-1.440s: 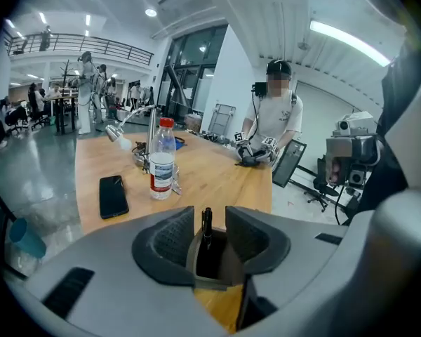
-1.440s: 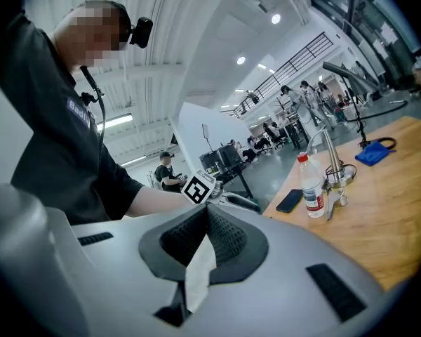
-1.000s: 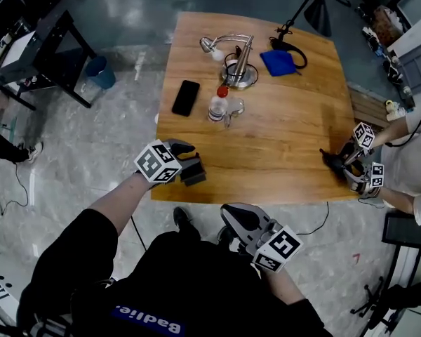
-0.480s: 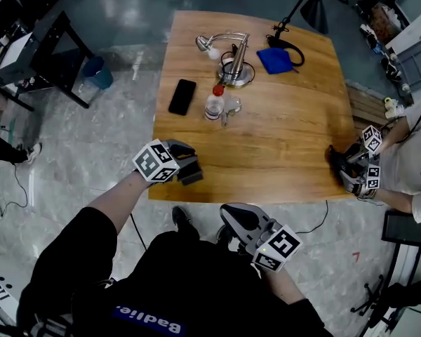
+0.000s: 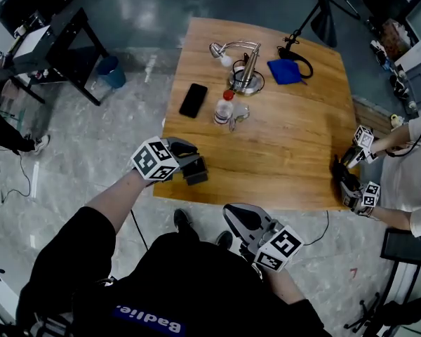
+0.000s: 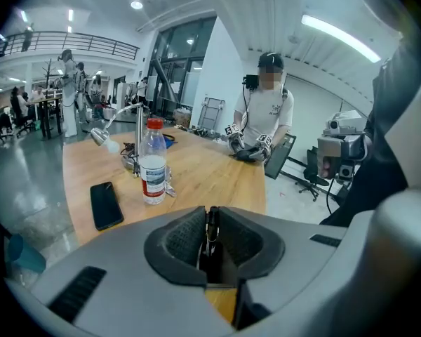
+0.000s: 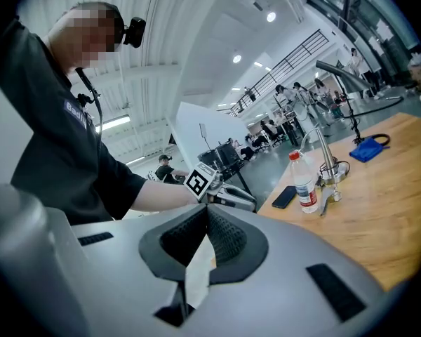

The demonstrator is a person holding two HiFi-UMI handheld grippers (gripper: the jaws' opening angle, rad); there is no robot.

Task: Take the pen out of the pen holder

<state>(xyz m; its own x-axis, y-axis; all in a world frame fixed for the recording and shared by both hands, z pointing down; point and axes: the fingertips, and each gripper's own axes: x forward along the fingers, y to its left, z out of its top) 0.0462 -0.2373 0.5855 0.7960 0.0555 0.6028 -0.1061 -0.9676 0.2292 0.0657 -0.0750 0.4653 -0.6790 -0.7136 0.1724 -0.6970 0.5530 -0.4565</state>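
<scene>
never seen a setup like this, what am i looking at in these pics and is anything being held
There is no robot here: a person holds a hand-held gripper in each hand. The top-down picture comes from a camera on their head. The other two come from cameras riding on the grippers. On the wooden table are a phone, a water bottle, a desk lamp and a blue cloth. The left hand-held gripper has just closed on a thin dark pen. The right hand-held gripper is shut and empty.

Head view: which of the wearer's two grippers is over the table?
The left gripper, over the table's near corner; its jaws have just closed on a thin dark pen. The right gripper is off the table.
</scene>
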